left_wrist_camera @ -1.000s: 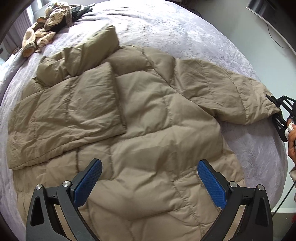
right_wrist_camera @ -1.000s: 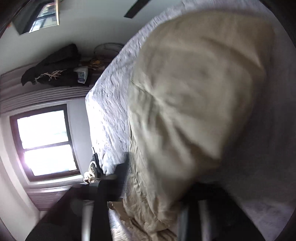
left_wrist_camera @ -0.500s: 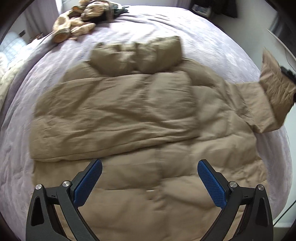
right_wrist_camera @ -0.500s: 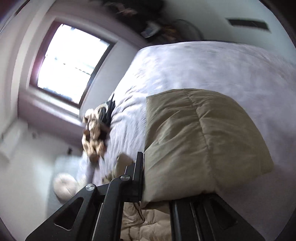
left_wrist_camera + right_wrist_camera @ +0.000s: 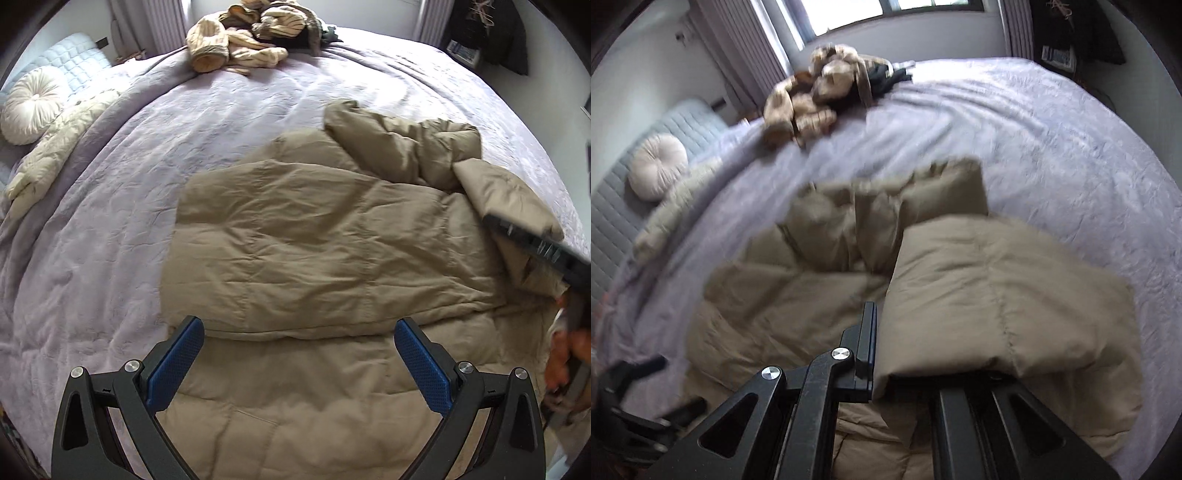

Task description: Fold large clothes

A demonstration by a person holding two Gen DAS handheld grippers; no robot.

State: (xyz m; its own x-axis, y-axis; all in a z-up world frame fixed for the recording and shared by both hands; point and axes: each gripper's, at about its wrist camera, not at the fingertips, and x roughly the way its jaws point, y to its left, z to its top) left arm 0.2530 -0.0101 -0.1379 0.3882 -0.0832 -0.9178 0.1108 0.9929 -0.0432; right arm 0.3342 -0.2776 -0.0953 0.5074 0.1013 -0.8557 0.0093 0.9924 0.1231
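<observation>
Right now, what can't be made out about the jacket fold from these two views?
- Sleeve cuff: right wrist view, hidden in the right gripper.
- Jacket hem: left wrist view, cut off by the bottom edge behind the open left gripper.
- Hood: right wrist view, motion-blurred.
- Jacket's right side: left wrist view, covered by the right gripper's blurred body.

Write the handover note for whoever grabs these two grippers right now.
Left gripper: open, empty, hovering over the jacket's lower half.
Right gripper: shut on the sleeve, carrying it in over the jacket's body.
Jacket lies on the bed; one sleeve is already folded across its body.
Left to do: lay this sleeve down, release, then fold the body.
</observation>
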